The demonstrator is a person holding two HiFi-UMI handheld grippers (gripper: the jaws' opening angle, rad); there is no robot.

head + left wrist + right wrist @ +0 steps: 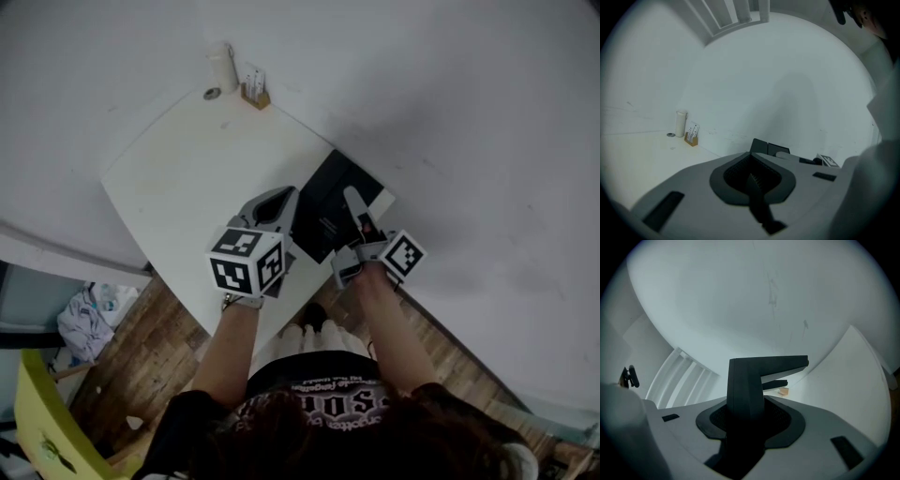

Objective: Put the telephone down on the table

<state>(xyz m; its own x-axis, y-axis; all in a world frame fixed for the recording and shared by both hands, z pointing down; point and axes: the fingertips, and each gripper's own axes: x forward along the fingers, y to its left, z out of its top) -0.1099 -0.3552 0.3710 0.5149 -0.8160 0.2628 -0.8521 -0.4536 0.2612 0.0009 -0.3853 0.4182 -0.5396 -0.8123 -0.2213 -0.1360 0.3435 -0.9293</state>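
The person stands at the near edge of a white table (187, 178) with a tool in each hand, both reaching over its right-hand part. The right gripper (354, 202) is clamped on the black telephone (323, 202). Its jaws stand well apart with the dark body filling the gap between them, and an angled black arm of the telephone juts out past the tips toward the table. The telephone sits over the table's right corner, close to the wall. Whether its underside touches the tabletop I cannot tell.

The left gripper (281, 199) lies just beside the telephone's left edge. Its jaws are drawn nearly together, with only a thin dark slit between the ribbed pads and nothing I can make out held there. Each tool carries its marker cube (247, 262) at the hand end.

At the far corner of the table stands a white tube (223, 64), upright. Just beside it is a small wooden card stand (254, 91). A yellow chair (37, 422) stands on the wooden floor to the person's left.
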